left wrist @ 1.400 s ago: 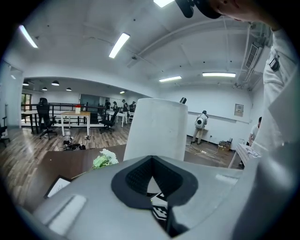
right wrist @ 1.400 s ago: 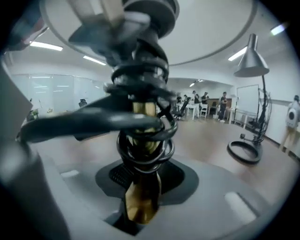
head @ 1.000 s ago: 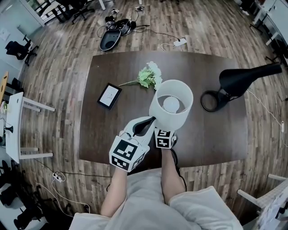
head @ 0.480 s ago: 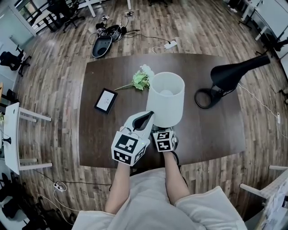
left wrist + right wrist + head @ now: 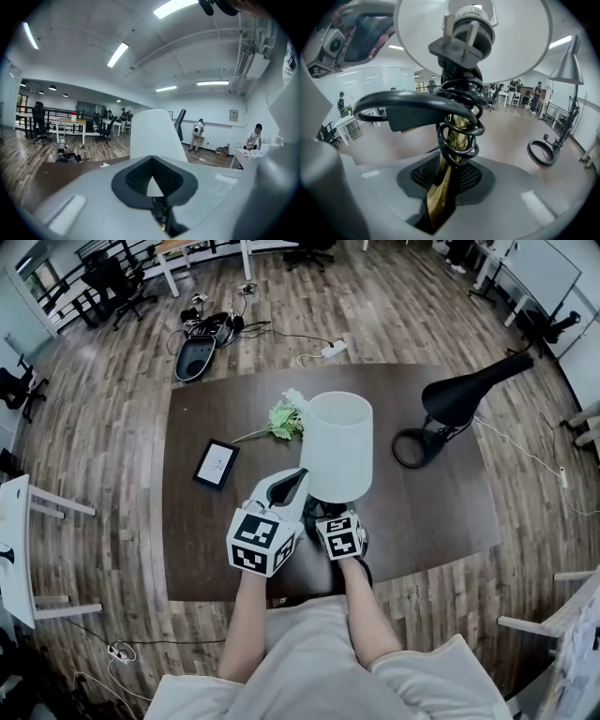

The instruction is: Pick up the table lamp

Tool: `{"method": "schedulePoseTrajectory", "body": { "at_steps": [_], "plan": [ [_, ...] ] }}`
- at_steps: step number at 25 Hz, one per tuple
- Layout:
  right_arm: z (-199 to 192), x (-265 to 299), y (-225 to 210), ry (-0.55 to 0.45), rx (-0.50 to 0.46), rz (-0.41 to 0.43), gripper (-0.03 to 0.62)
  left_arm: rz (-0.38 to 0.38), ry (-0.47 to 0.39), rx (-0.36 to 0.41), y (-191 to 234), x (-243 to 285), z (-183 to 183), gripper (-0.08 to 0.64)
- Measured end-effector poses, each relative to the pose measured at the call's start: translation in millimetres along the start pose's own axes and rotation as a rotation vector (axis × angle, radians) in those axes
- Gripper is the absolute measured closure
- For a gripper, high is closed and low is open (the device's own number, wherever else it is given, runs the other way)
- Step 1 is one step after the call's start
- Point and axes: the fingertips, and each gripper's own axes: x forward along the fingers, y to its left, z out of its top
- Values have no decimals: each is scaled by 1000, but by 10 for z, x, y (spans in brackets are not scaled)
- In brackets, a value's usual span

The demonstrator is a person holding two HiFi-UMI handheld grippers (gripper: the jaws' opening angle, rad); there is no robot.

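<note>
Clamping the table lamp (image 5: 336, 446) by its brass stem (image 5: 449, 159) in the right gripper (image 5: 329, 513), jaws squeezing tight on the metal, over the near-middle of the dark table (image 5: 431, 512). Holding it close to upright: long axis running from the gripped stem up to the white shade (image 5: 422, 28), shade end pointing up and slightly away from the person. Carrying the black cord (image 5: 459, 119) coiled around the stem, plug (image 5: 461, 40) sitting on top of the coil, prongs pointing up into the shade. Hovering the left gripper (image 5: 292, 483) just beside the shade's lower edge, jaws pressing together on nothing. Reading no text anywhere: only square marker patterns on the gripper cubes (image 5: 258, 540); print on the framed card (image 5: 217, 463) too small to make out. Losing the lamp base behind the grippers in head view and below the edge in right gripper view, so not telling whether it is clearing the table. Seeing green flowers (image 5: 286, 418) and a black desk lamp (image 5: 459, 399) on the table beyond.
</note>
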Motion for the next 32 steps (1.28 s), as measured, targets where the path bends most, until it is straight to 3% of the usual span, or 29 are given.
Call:
{"method": "schedulePoseTrajectory", "body": {
  "at_steps": [4, 8, 13, 16, 22, 32],
  "plan": [
    [111, -113, -37, -5, 29, -42, 468, 5, 5, 6, 123, -219, -11, 560],
    [130, -244, 27, 10, 42, -66, 468, 36, 66, -16, 328, -406, -264, 560],
    [72, -388, 192, -15, 93, 35, 468, 80, 161, -71, 523, -574, -716, 560],
    [47, -424, 189, -19, 97, 52, 466, 121, 184, -109, 580, -654, -881, 560],
    [-31, -483, 125, 4, 17, 82, 468, 182, 197, -153, 423, -663, -1069, 560],
    [-33, -923, -99, -15, -89, 130, 468, 248, 163, -166, -201, -501, -1045, 560]
  ]
}}
